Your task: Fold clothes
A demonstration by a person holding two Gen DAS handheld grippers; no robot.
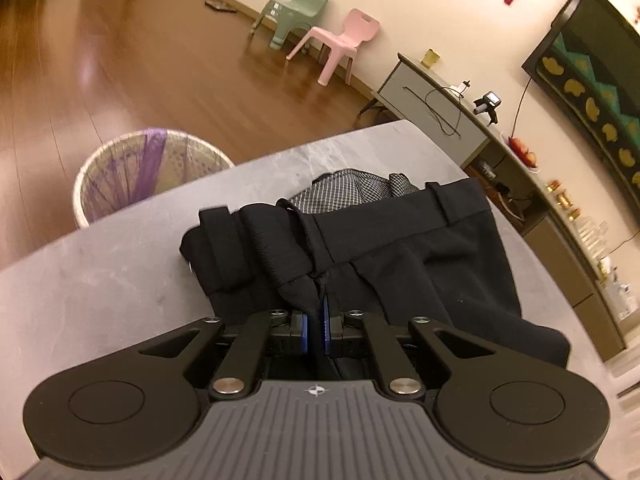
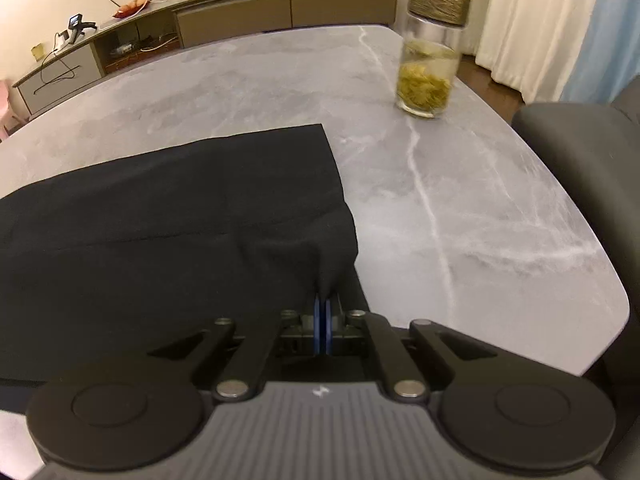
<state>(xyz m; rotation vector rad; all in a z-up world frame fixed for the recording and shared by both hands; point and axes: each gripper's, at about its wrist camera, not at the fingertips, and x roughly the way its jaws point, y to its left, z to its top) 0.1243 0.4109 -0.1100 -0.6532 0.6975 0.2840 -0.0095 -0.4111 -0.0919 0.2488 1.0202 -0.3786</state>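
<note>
Black trousers (image 1: 400, 256) lie on the grey marble table (image 1: 100, 280), waistband end in the left wrist view with belt loops, a drawstring and checked lining showing. My left gripper (image 1: 318, 312) is shut on a pinch of the black fabric near the waistband. In the right wrist view the leg end of the same trousers (image 2: 180, 208) spreads flat over the table (image 2: 480, 200), its hem toward the far side. My right gripper (image 2: 323, 312) is shut on a raised fold of the leg's near right edge.
A glass jar of yellow-green tea (image 2: 430, 48) stands at the table's far right. A dark chair (image 2: 580, 152) sits by the right edge. A lined waste bin (image 1: 148, 168) is beside the table's left. Two small chairs (image 1: 320, 32) and a low sideboard (image 1: 460, 120) line the wall.
</note>
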